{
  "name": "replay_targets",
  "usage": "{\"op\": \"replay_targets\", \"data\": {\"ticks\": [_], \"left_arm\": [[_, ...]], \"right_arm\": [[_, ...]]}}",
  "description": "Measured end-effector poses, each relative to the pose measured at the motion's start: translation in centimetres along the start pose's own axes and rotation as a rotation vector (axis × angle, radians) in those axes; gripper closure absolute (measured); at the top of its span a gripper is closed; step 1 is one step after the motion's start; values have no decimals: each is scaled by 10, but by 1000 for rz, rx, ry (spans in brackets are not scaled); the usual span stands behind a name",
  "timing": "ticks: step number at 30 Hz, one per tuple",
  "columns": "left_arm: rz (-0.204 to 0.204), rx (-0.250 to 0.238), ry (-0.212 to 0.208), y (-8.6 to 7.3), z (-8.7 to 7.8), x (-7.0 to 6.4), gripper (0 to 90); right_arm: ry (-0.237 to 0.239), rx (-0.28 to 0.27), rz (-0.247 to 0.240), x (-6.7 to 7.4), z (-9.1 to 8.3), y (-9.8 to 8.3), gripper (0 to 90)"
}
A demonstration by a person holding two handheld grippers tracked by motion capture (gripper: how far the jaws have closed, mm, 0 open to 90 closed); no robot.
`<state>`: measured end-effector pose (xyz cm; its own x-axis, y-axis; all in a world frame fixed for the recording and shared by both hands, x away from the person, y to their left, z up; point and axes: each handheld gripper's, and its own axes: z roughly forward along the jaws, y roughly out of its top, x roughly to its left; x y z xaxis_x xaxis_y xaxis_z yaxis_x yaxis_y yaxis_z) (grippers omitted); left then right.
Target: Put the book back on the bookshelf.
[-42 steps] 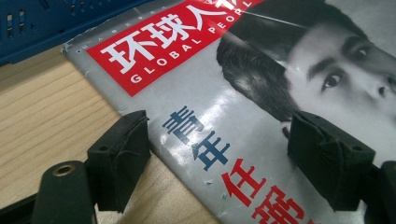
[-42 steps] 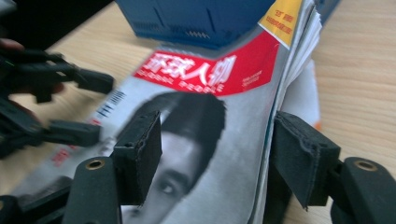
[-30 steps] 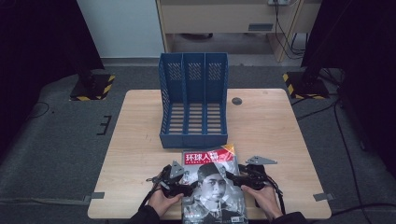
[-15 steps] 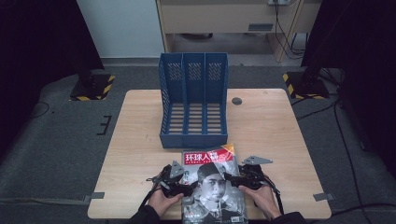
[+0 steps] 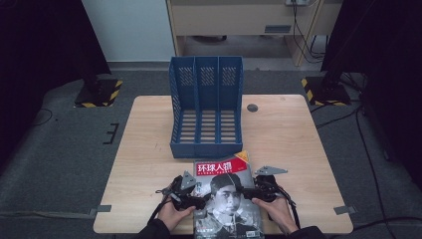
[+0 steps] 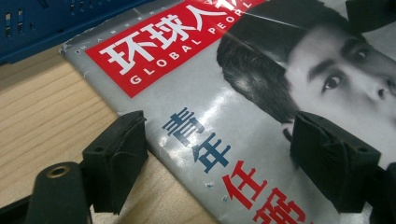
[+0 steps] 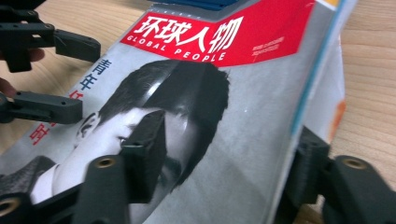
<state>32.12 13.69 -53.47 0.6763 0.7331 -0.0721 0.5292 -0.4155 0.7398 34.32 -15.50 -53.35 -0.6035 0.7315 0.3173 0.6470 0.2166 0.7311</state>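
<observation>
We get even, soft overhead light on the table, while the room's sides drop to near black. There's sheen across the glossy magazine cover, and the close jaws go soft and blurry in both gripper views.

A light wooden table stands on grey carpet. On it, toward the far middle, sits a blue plastic file rack with three slots, its open front facing the near edge. Just in front of the rack lies a magazine with a red title band and a black-and-white portrait, reaching the near edge. A small dark round disc sits right of the rack.
</observation>
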Motion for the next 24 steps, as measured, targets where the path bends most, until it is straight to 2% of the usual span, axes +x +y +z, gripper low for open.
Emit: {"op": "replay_targets", "data": {"ticks": [3,8,13,17,19,24], "left_arm": [[-3,1,-1,0,0,1,174],[-9,-1,-2,0,0,1,168],[-14,-2,-4,0,0,2,171],[-25,-8,-10,0,-1,4,181],[-28,-11,-9,0,-1,5,195],[-42,-14,-12,0,-3,6,200]], "right_arm": [[6,11,7,-2,1,1,428],[9,20,-22,-3,4,3,437],[-35,26,-16,-3,3,4,598],[-52,24,-15,-3,2,4,676],[-51,11,-10,-3,1,5,741],[-25,-11,4,-2,-4,8,839]]}}
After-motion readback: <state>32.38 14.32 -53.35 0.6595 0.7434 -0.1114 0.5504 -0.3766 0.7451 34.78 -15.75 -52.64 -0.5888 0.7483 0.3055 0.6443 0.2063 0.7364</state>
